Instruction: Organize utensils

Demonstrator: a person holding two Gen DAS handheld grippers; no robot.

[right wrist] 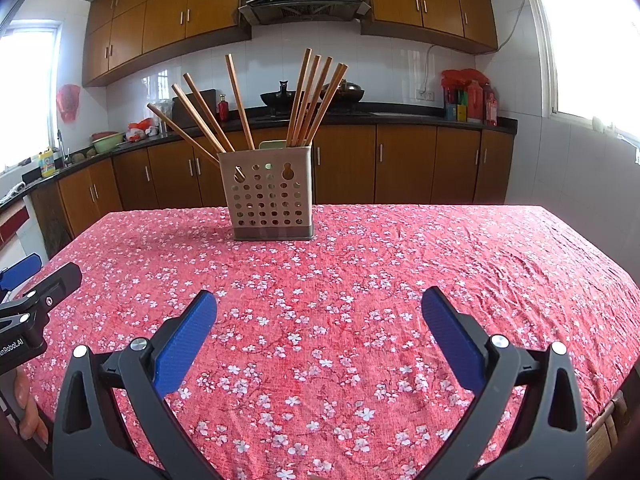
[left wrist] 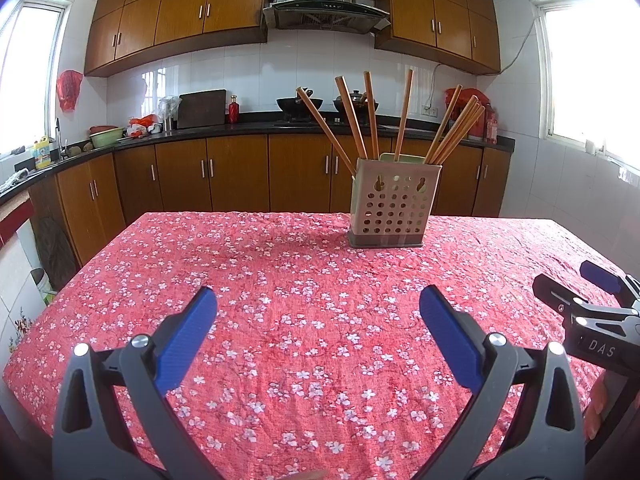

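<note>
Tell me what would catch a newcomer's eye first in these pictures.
Wooden chopsticks fan out of a beige perforated holder standing at the far side of the red floral tablecloth. Nearer, the left gripper and right gripper hover open, blue-padded.

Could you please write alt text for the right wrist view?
A perforated utensil holder holding wooden chopsticks stands on a red floral tablecloth. The open right tool hovers empty in front; the left tool shows at the left edge.

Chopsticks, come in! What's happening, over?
Both grippers, left and right, open, empty. Chopsticks upright in holder. Nothing blocking.
</note>
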